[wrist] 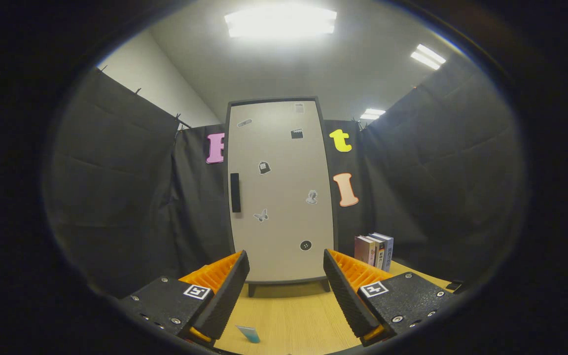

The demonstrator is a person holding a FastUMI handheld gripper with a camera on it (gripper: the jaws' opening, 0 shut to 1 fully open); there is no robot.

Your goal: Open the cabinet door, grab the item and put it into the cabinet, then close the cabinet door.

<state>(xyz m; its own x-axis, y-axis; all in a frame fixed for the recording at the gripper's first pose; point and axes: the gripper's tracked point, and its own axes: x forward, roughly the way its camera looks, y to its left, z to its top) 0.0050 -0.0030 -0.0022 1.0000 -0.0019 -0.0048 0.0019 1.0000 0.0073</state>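
Note:
A tall beige cabinet [280, 192] with a dark frame stands on the wooden table [289, 315], straight beyond my fingers. Its door is closed, with a black vertical handle [235, 192] near its left edge and several small stickers on its face. My gripper [286, 270] is open, nothing between its fingers, some way short of the cabinet. A small teal and white item [248, 334] lies on the table low between the fingers, nearer the left one.
Three upright books [374, 250] stand on the table just right of the cabinet, against the black cloth wall. The cloth wall encloses the table on the left, back and right. Ceiling lights shine above.

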